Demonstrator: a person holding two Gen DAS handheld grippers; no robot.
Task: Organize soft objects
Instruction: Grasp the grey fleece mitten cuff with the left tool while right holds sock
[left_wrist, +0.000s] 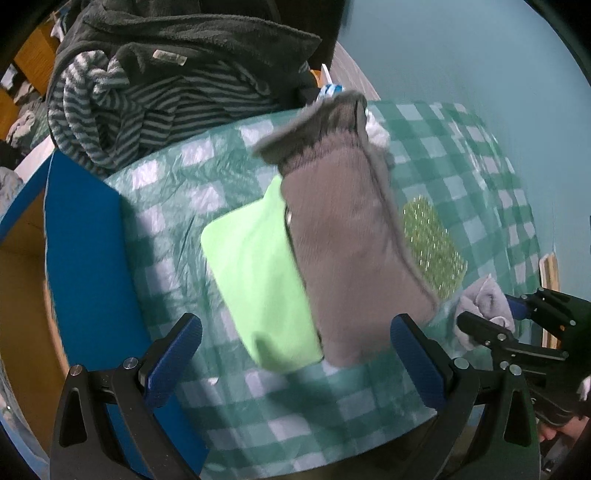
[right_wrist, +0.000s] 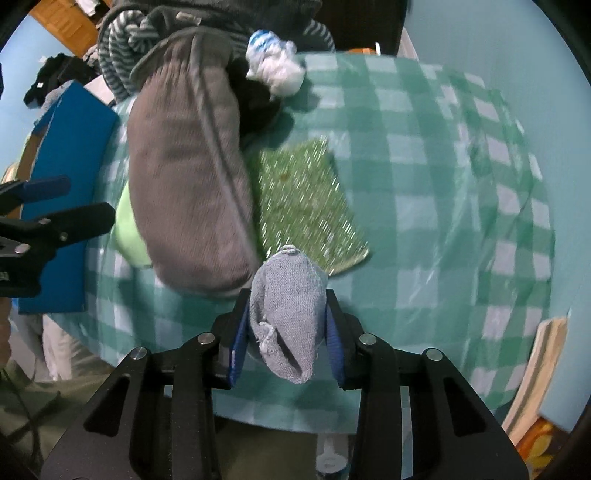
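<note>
A brown-grey knitted sock (left_wrist: 351, 236) lies on the green checked tablecloth (left_wrist: 258, 398), partly over a light green cloth (left_wrist: 255, 273); it is blurred. It also shows in the right wrist view (right_wrist: 184, 177). My left gripper (left_wrist: 295, 354) is open and empty just in front of both. My right gripper (right_wrist: 284, 339) is shut on a small pale grey-blue sock (right_wrist: 286, 314), held above the table's near edge; it shows at the right in the left wrist view (left_wrist: 484, 306). A glittery green scouring pad (right_wrist: 310, 206) lies beyond it.
A pile of grey and striped clothes (left_wrist: 147, 92) sits at the back left. A white-and-blue balled sock (right_wrist: 275, 66) lies at the far edge next to something black. A blue panel (left_wrist: 85, 240) borders the table's left side. Books (right_wrist: 539, 380) lie at the right.
</note>
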